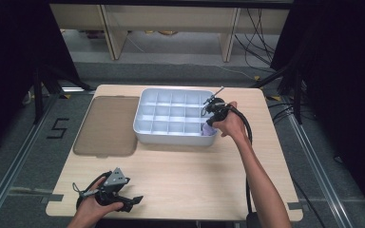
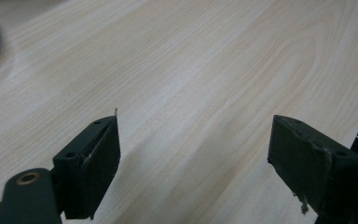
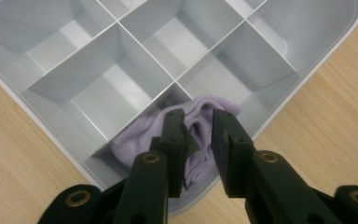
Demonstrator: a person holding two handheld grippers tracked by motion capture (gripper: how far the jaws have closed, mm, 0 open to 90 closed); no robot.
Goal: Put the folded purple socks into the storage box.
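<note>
Wood, plastic, soft cloth

The table (image 1: 180,171) is pale matt wood grain. The tray (image 3: 303,28) is smooth grey plastic with a slight sheen. The cloth (image 3: 142,135) is soft lilac fabric, matt and creased. The fingers (image 3: 175,135) are matt black plastic, scuffed at the edges.

One marking is legible: a black numeral "5" (image 1: 57,128), applied in tape-like strokes to the grey carpeted floor (image 1: 14,142) left of the light wooden tabletop (image 1: 180,175), seen in the high view. No lettering, label or brand can be read in either gripper view.
</note>
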